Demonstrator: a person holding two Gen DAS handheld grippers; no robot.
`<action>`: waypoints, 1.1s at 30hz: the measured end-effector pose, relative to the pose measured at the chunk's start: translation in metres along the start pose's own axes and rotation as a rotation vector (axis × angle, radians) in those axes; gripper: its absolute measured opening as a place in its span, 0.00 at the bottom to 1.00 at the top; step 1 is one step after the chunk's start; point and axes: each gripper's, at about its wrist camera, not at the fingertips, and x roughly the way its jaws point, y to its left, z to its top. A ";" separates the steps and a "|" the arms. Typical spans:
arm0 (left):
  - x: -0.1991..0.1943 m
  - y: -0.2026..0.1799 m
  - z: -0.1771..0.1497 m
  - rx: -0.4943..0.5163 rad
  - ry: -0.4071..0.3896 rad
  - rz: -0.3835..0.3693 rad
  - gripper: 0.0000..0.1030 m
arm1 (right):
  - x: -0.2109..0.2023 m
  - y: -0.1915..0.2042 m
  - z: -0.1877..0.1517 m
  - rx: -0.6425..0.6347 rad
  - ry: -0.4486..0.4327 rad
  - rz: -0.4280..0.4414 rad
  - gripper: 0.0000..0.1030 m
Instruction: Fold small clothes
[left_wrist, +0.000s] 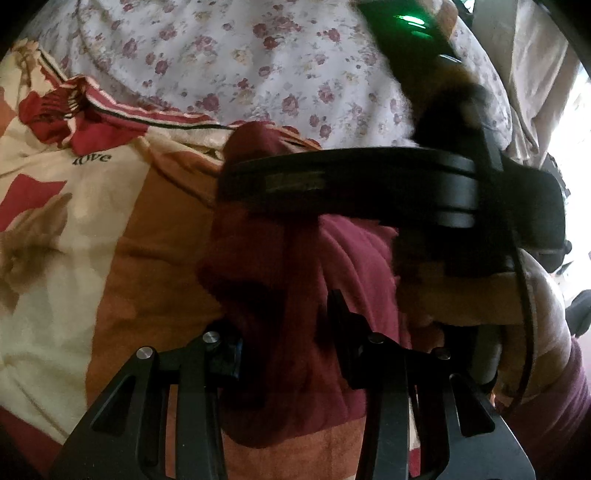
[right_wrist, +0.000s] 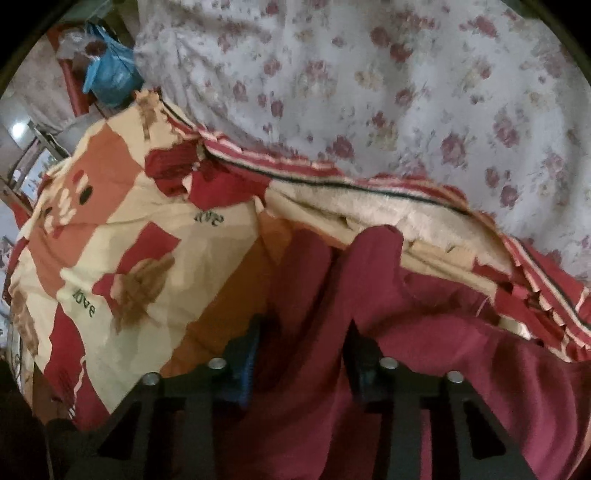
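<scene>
The left gripper fingers clamp a bunched fold of the maroon garment above the patterned bedspread; the right gripper fingers likewise pinch maroon cloth.

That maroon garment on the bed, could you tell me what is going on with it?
A person holding a gripper in each hand is folding the maroon garment, which lies bunched on a patterned bedspread beside a floral sheet. The left gripper has a thick fold of the cloth between its fingers. The right gripper also straddles a ridge of it; whether its pads press is unclear. The right-hand tool crosses the left wrist view, so both work close together.
</scene>
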 end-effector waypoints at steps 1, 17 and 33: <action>-0.002 0.002 0.000 -0.010 -0.005 -0.005 0.36 | -0.006 -0.005 -0.001 0.013 -0.016 0.010 0.33; 0.002 0.005 -0.001 -0.011 0.010 0.023 0.44 | -0.021 -0.031 -0.008 0.105 -0.044 0.057 0.31; 0.002 0.004 0.001 -0.006 0.005 0.025 0.44 | -0.016 -0.031 -0.008 0.110 -0.031 0.062 0.31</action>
